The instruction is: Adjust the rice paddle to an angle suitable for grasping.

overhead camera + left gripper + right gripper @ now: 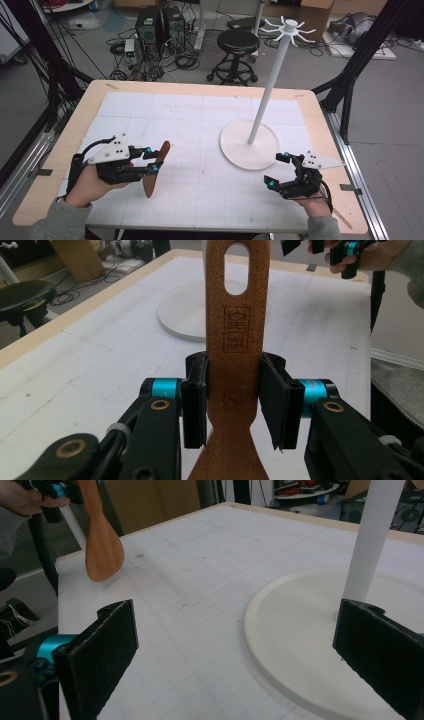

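We see the left gripper [152,161] clamped on a smooth wooden spatula [154,172], flat handle slotted near its end, blade over the gridded white mat [200,120] near the table's [60,150] front-left. The right gripper [278,170] stands wide open, empty, beside the white stand's [250,145] round base; bare mat lies between them.

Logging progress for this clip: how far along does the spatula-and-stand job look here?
Done: the left tool has picked up the wooden spatula and grips its handle; the blade hangs clear of the mat. In hand: carrying it, hanging hole pointing toward the white stand. Left, presumably: hooking that hole over one of the stand's top prongs, all bare. The right tool is open, idle beside the stand's base.
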Demonstrator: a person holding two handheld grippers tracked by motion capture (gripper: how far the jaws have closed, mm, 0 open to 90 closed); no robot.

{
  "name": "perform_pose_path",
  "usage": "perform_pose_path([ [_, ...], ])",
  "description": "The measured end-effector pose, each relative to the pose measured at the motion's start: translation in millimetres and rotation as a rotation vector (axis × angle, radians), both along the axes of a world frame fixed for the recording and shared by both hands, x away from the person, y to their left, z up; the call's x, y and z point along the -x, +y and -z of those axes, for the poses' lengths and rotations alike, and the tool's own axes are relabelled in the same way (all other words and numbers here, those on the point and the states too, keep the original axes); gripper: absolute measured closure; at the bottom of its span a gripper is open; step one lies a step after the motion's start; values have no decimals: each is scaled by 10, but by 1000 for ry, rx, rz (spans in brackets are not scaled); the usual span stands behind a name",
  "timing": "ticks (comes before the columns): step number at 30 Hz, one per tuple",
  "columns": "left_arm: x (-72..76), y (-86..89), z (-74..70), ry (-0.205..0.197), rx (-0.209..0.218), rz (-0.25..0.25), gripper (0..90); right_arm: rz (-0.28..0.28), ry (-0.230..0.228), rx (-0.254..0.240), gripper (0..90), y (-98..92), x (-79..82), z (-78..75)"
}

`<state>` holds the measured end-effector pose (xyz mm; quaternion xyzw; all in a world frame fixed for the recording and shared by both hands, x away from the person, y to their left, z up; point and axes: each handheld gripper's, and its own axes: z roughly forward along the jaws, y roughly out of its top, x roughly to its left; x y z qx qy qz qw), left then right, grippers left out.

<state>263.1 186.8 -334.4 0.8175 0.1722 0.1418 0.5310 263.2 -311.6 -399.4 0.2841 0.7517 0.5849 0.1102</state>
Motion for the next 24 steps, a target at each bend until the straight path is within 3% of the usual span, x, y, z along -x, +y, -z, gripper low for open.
perform_pose_path([
  [5, -60, -36, -31, 3, 52, 7, 652, 3, 4, -1, 30, 0, 2, 1],
  [10, -126, -104, -62, -2, 63, 3, 651, 0, 5, -6, 30, 1, 1, -1],
  [16, -186, -138, -150, -13, 139, 5, 651, -2, 5, -7, 30, -1, -2, 0],
  [24, -225, -206, -301, -44, 163, 7, 651, -1, 5, -6, 30, -2, -3, 2],
])
